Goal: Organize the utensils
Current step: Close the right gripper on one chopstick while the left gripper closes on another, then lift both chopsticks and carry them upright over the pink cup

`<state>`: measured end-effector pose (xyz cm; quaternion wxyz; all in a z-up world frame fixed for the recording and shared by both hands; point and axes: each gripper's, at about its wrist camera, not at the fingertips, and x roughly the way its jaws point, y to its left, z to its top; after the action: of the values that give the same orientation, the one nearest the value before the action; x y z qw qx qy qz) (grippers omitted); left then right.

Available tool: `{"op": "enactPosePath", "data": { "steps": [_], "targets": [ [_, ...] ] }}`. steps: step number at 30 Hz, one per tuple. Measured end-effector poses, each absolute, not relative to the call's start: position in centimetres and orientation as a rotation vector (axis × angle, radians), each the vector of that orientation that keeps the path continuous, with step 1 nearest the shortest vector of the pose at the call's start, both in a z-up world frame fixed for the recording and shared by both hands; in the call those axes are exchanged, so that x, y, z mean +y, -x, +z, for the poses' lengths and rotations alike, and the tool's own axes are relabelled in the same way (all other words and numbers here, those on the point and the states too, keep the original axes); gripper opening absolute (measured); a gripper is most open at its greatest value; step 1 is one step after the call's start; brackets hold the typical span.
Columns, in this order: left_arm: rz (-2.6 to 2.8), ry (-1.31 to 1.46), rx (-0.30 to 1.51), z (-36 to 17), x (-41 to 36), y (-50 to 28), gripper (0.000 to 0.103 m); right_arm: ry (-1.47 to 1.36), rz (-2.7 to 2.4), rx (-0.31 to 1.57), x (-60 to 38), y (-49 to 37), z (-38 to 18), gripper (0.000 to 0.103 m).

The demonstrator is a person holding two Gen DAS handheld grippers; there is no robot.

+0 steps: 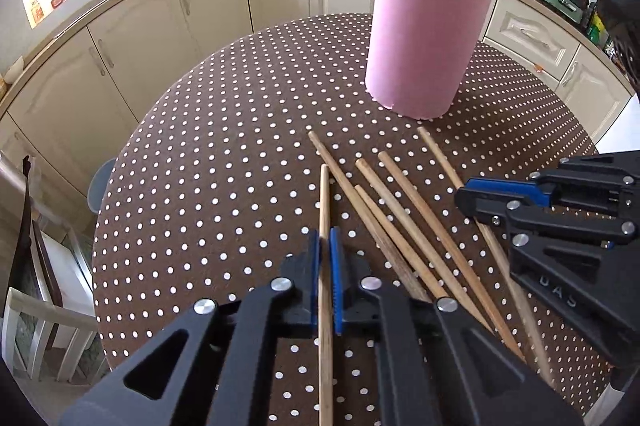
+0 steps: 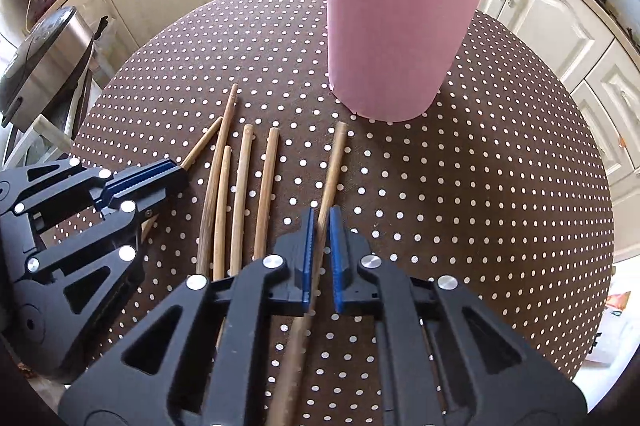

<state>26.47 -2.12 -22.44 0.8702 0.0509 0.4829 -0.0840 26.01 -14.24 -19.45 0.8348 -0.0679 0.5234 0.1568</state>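
Thin round wooden chopsticks (image 1: 400, 222), frame centre: light, stiff, roll-prone; left gripper (image 1: 325, 278) and right gripper (image 2: 320, 258) each clamped mid-shaft on one.

Both grippers, left gripper (image 1: 325, 258) and right gripper (image 2: 320, 246), were black plastic with silver screws and ridged blue fingers (image 1: 335, 266).

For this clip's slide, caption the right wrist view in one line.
Right gripper shut on one chopstick before the pink holder; left gripper grips another beside four loose ones.
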Motion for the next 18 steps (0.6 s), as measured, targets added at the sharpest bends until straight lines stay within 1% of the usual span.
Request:
{"op": "enactPosePath", "data": {
  "steps": [9,18],
  "targets": [
    [-0.206,-0.039,1.008,-21.5,-0.1,-26.4,0.006,0.056,0.361,1.079,-15.8,-25.7,-18.9,0.006],
    [-0.218,-0.023,0.891,-17.0,0.2,-24.6,0.006,-0.036,0.412,0.962,-18.2,-23.7,-15.1,0.006]
  ]
}}
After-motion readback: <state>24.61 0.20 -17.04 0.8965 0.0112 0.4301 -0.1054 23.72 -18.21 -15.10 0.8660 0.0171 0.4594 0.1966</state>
